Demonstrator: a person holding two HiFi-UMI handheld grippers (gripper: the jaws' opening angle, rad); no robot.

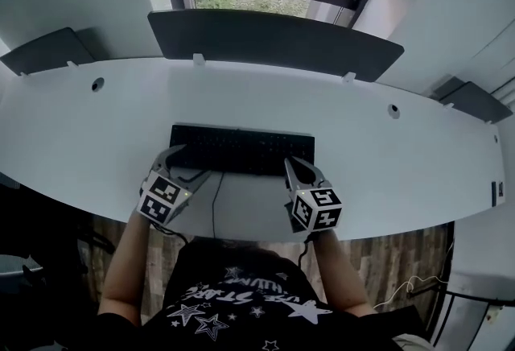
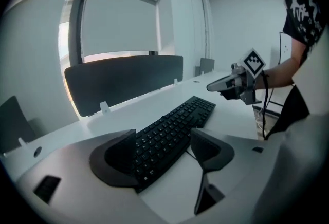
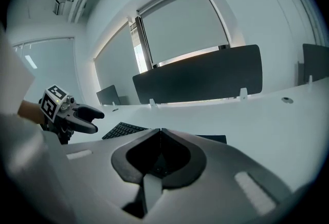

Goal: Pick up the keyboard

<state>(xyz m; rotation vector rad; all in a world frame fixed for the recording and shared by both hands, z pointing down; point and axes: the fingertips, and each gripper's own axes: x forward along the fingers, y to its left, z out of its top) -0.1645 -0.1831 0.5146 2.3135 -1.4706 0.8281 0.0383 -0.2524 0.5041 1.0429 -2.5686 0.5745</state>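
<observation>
From above, the keyboard (image 1: 241,150) lies flat on the white desk (image 1: 88,140), with the left gripper (image 1: 187,164) at its left end and the right gripper (image 1: 294,168) at its right front edge. Only the left gripper view shows that gripper's jaws spread across the keyboard's end, apparently not pressing. The right gripper view shows its jaws pressed together, empty. A lift by one end alone could tip or drop the keyboard.

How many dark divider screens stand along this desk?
3: the central screen behind the keyboard, the left screen and the right screen at either end. More may lie out of frame.
</observation>
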